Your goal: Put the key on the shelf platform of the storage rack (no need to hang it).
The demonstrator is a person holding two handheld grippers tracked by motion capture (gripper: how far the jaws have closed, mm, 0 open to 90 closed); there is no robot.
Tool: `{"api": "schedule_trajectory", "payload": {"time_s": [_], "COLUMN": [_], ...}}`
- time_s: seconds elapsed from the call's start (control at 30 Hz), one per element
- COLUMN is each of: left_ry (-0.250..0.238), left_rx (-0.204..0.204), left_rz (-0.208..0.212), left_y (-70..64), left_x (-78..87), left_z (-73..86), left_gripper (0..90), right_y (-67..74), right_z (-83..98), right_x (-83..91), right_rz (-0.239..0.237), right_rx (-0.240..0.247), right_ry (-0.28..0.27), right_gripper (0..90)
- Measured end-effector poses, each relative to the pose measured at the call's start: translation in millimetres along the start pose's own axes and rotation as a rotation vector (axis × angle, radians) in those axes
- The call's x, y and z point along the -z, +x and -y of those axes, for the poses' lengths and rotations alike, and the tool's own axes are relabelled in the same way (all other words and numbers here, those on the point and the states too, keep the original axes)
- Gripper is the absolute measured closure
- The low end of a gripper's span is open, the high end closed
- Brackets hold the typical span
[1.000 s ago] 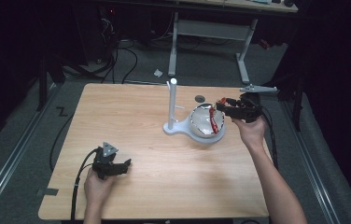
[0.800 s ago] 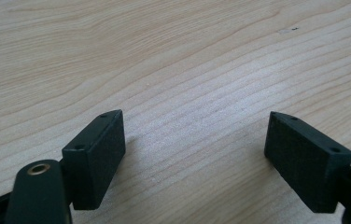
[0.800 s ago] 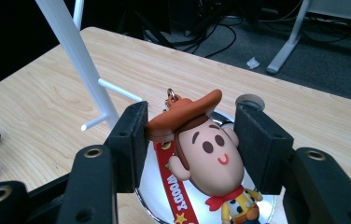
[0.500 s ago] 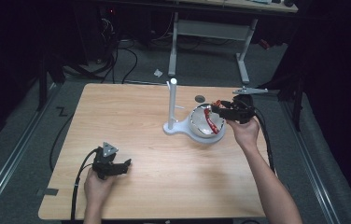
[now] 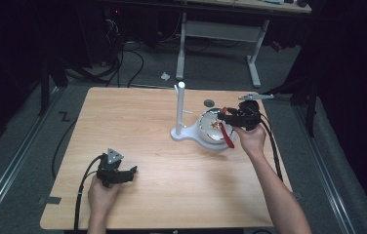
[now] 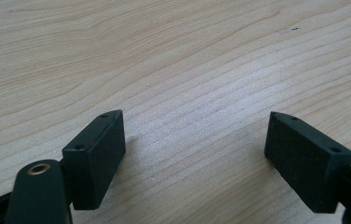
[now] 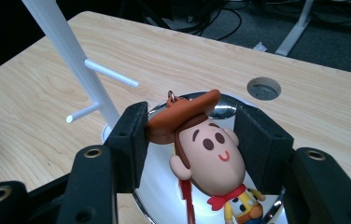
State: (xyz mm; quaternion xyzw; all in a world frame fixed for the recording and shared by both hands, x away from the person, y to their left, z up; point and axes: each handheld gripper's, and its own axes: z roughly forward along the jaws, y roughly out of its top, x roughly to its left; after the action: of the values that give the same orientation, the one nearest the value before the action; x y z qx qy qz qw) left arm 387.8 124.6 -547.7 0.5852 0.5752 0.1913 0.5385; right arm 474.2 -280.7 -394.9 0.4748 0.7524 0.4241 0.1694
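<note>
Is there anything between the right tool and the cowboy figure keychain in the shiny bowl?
Nothing visible is in the way. The right tool has its jaws open on either side of the cowboy figure keychain with brown hat, lying in the shiny metal bowl. The white plastic stand rises beside it, apart.

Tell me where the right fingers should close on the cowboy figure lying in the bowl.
Grip the cowboy figure across its head, coming from above as the right gripper already does. It lies on its back in the bowl, the wide head between the open fingers; the hat brim nears one, so closing there would probably hold.
</note>
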Motion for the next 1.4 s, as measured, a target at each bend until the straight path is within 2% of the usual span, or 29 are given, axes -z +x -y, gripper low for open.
{"api": "schedule_trajectory", "payload": {"time_s": [0.27, 0.53, 0.87, 1.17, 1.4], "left_ry": [0.000, 0.000, 0.000, 0.000, 0.001], "left_rx": [-0.001, -0.001, -0.001, -0.001, -0.002], "left_rz": [-0.001, -0.001, -0.001, -0.001, -0.001], "left_y": [0.0, 0.0, 0.0, 0.0, 0.0], "left_x": [0.1, 0.1, 0.1, 0.1, 0.1], "left_z": [0.1, 0.1, 0.1, 0.1, 0.1], "left_gripper": [20.7, 20.7, 20.7, 20.7, 20.7], "right_y": [-1.3, 4.3, 5.5, 4.4, 4.7], "right_z": [-3.5, -12.6, -4.2, 5.4, 9.7], "right_x": [-10.6, -19.2, -39.8, -48.3, -47.7], "right_rz": [-0.004, -0.014, -0.008, -0.010, -0.006], "right_rx": [-0.016, -0.001, 0.004, 0.003, 0.007], "right_ry": [0.007, 0.009, 0.058, 0.078, 0.081], "right_gripper": [46.7, 46.7, 46.6, 46.6, 46.5]}}
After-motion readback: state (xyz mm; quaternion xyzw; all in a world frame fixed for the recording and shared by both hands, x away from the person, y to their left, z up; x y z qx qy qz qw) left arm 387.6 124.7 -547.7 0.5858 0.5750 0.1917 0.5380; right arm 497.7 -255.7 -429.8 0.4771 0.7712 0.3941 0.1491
